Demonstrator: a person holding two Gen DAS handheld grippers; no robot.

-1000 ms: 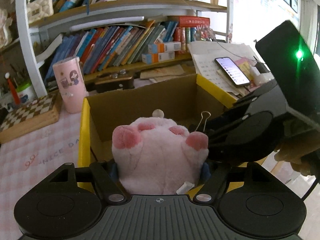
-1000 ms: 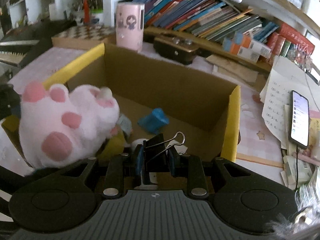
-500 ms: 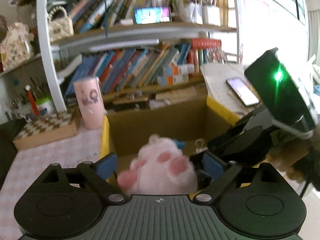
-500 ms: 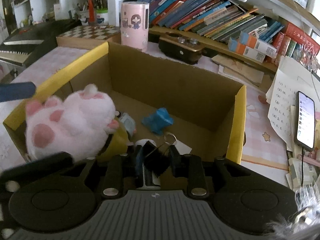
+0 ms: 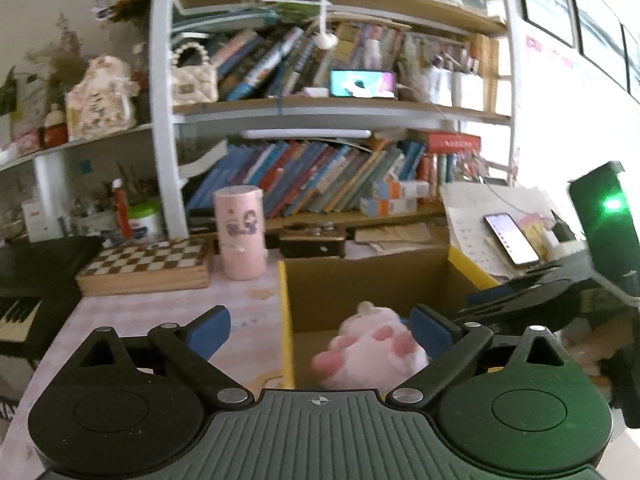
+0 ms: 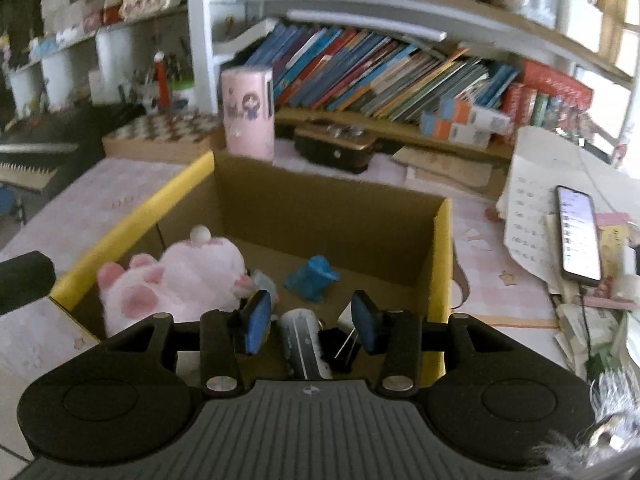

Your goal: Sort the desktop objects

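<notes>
Through my left wrist camera, my left gripper [image 5: 320, 330] stands with its blue pads spread wide, having just been opening, and nothing sits between them. The pink plush toy with rosy paw pads [image 5: 370, 350] lies below and beyond my fingertips, on the floor of the brown cardboard box with yellow-taped rims [image 5: 285, 320], close against its left wall. My right gripper's black body [image 5: 560, 292] reaches in from the right edge.

Through my right wrist camera, my right gripper [image 6: 310, 320] has its jaws parted, having just been opening, and grips nothing. The black binder clip with wire handles [image 6: 338, 348] rests on the box floor [image 6: 440, 260] just under my fingertips, beside a grey cylindrical object [image 6: 304, 344] I cannot identify. A small blue toy [image 6: 312, 278] lies farther in, the plush to the left.

I judge both items delivered, so the next move turns on what remains outside. The tall pink cylindrical cup [image 6: 248, 112] stands upright beyond the far wall, left of centre, probably nearer my left hand
</notes>
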